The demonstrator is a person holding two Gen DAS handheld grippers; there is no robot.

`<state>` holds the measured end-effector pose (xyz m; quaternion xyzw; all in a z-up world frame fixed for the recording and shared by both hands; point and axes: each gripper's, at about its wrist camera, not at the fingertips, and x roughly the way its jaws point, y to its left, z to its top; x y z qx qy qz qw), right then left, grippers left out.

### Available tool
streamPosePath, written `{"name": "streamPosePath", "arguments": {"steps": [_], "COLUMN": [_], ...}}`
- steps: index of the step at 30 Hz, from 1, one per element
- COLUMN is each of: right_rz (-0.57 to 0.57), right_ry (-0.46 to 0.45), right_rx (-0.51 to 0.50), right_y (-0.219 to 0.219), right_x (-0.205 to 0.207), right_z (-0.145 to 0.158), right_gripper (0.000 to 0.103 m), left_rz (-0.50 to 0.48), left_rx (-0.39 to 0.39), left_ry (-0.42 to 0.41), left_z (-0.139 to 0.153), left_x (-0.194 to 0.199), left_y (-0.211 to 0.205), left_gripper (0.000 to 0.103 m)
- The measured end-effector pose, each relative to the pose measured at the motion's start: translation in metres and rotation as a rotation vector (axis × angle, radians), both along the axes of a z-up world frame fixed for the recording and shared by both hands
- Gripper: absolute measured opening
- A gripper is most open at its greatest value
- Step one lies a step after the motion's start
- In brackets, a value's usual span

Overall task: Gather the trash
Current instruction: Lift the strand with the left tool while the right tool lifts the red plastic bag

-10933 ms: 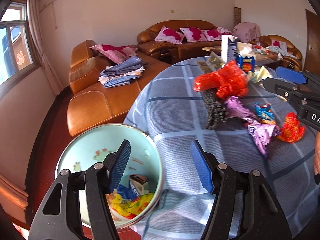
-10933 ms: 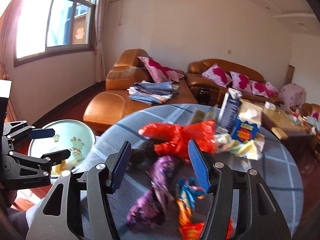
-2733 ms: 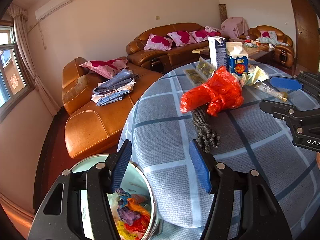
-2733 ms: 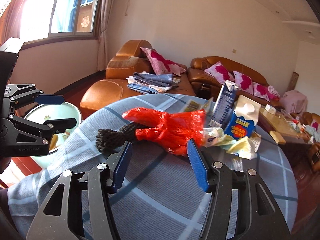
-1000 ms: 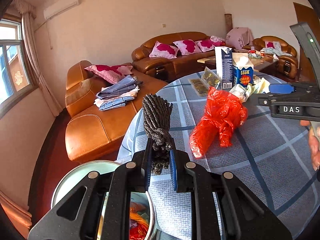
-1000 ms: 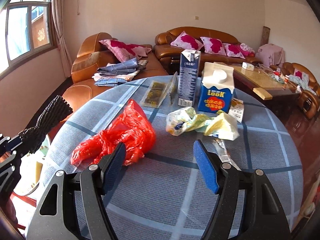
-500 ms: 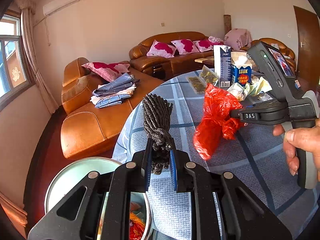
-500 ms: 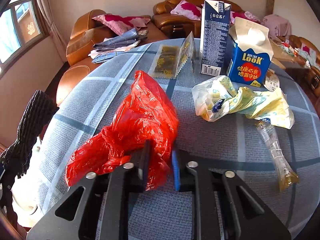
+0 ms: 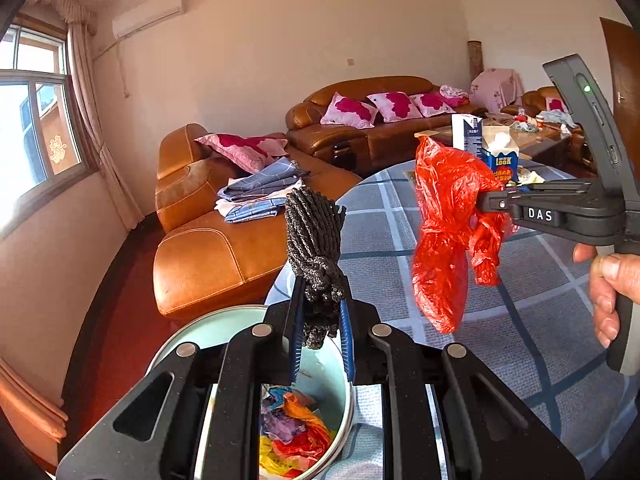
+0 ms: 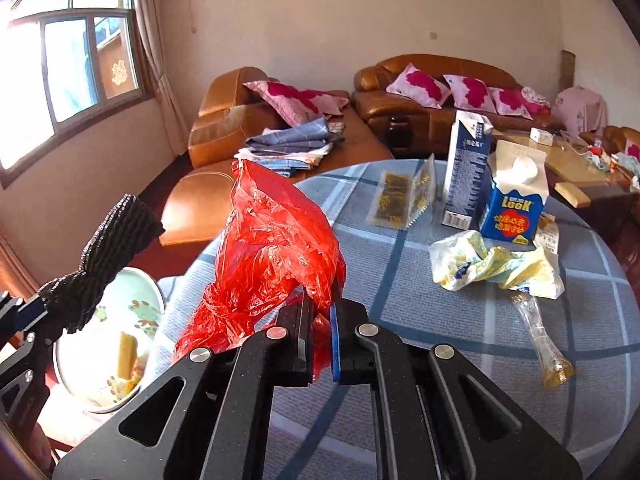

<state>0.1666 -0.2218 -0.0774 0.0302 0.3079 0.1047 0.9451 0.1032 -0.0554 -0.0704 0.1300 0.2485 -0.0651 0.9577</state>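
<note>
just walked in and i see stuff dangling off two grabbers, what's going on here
A person is clearing trash off a round table with a handheld gripper in each hand. The left gripper is shut on a dark knotted rope bundle above the trash bin beside the table. The right gripper has just closed its jaws on a red plastic bag, lifted clear of the tabletop. Two cartons, a crumpled wrapper and a clear tube are on the table.

Crumpled red plastic bag, dangling aloft
</note>
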Motion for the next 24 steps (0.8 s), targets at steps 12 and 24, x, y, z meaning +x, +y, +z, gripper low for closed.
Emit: {"name": "streamPosePath", "arguments": {"steps": [12,24], "right_rz": [0.139,0.243], "right_ry": [-0.074,-0.113], "right_rx": [-0.004,-0.029], "right_y": [0.051,0.084], "right_x": [0.005,0.007], "right_z": [0.009,0.003], "right_gripper": [0.007,0.007], "left_rz": [0.131,0.222], "left_rx": [0.065,0.12], "left_ry": [-0.003,0.004], "left_z": [-0.001,-0.003], "left_x": [-0.007,-0.004], "left_y": [0.031,0.059], "left_gripper": [0.015,0.015]}}
